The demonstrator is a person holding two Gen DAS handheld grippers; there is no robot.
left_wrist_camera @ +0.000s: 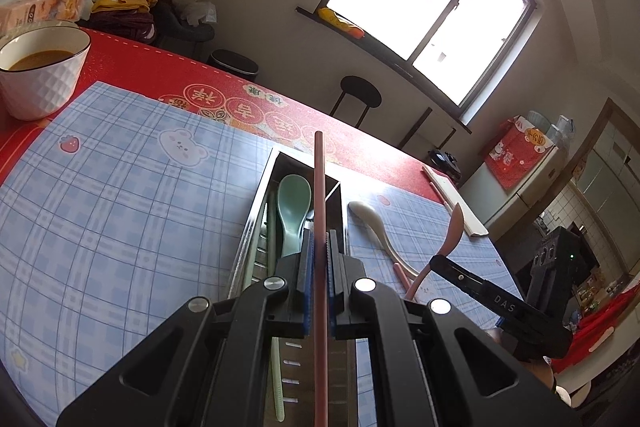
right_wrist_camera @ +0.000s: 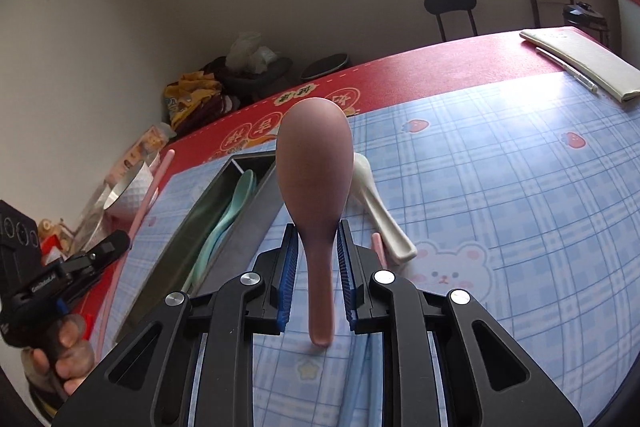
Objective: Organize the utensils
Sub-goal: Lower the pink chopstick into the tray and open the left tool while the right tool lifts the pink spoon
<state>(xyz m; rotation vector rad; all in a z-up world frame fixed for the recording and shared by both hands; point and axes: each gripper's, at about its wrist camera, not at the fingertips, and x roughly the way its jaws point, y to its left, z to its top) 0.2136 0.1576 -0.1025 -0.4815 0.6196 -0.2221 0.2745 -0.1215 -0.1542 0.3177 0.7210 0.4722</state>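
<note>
A: What is the left gripper (left_wrist_camera: 321, 259) holding?

B: A pink chopstick (left_wrist_camera: 320, 187); its blue pads are pressed tight on the stick; the stick runs straight away from the camera, long way pointing to the far side of the table, and it hangs over the metal tray (left_wrist_camera: 256, 211).

A: What is in the tray?

B: A green spoon (left_wrist_camera: 293, 207) lies inside, its bowl at the far end and its handle coming near; a pale green chopstick (left_wrist_camera: 276, 367) lies beside it, long way along the tray; the tray sits on the blue checked mat (left_wrist_camera: 120, 187), which lies on the red tablecloth (left_wrist_camera: 160, 67).

A: And the right gripper (right_wrist_camera: 318, 259)?

B: It pinches a pink spoon (right_wrist_camera: 314, 187) by the neck; the jaws are a bit apart with the spoon between them; the bowl points far and up, the handle end points near.

A: Anything on the mat?

B: A white spoon (right_wrist_camera: 376, 211) lies just right of the tray, its handle pointing near and to the right; another pink chopstick (right_wrist_camera: 377, 247) lies beside that handle; a white bowl (left_wrist_camera: 40, 75) of brown soup stands far left.
</note>
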